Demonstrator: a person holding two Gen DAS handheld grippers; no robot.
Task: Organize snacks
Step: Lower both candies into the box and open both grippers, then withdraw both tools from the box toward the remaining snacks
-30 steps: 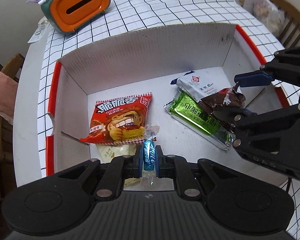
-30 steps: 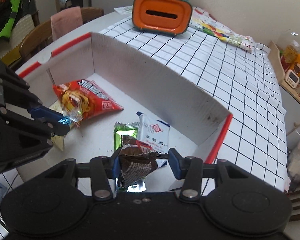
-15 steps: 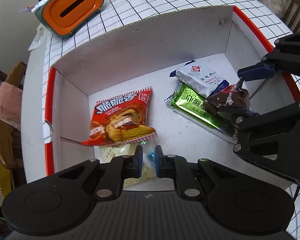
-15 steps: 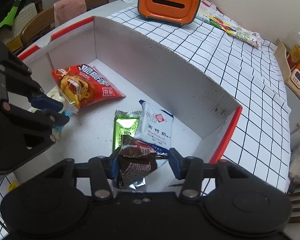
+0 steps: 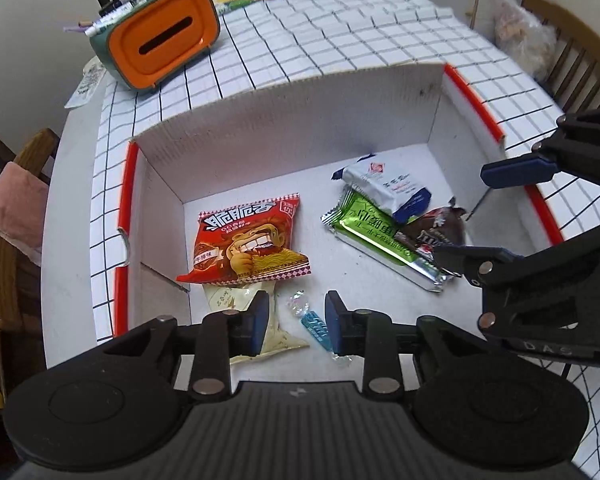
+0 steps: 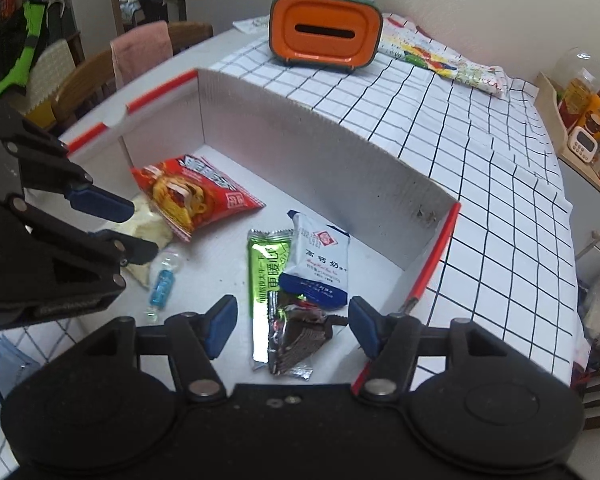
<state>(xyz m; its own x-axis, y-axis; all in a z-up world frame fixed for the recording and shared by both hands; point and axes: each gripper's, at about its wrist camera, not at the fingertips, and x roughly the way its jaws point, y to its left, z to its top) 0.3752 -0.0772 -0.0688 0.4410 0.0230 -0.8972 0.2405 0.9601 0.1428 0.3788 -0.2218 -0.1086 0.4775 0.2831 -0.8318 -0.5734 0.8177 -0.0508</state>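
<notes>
A white cardboard box (image 5: 284, 120) with red edges holds the snacks. My left gripper (image 5: 296, 322) is open above a small blue candy (image 5: 316, 326) that lies on the box floor next to a cream packet (image 5: 272, 328) and a red noodle bag (image 5: 248, 244). My right gripper (image 6: 292, 326) is open above a brown chocolate packet (image 6: 300, 336) that rests on a green bar (image 6: 266, 276) beside a white-and-blue milk packet (image 6: 320, 260). The right gripper also shows in the left wrist view (image 5: 484, 216), and the left gripper in the right wrist view (image 6: 136, 228).
An orange tissue box (image 6: 326, 32) stands on the checked tablecloth (image 6: 460, 128) behind the box. A colourful bag (image 6: 444, 60) lies beyond it. Wooden chairs (image 5: 8, 216) stand at the table's sides, and a shelf with jars (image 6: 588, 112) is to the right.
Both grippers have opened and risen. The blue candy dropped from the left gripper onto the box floor; the brown packet dropped from the right gripper onto the green bar.
</notes>
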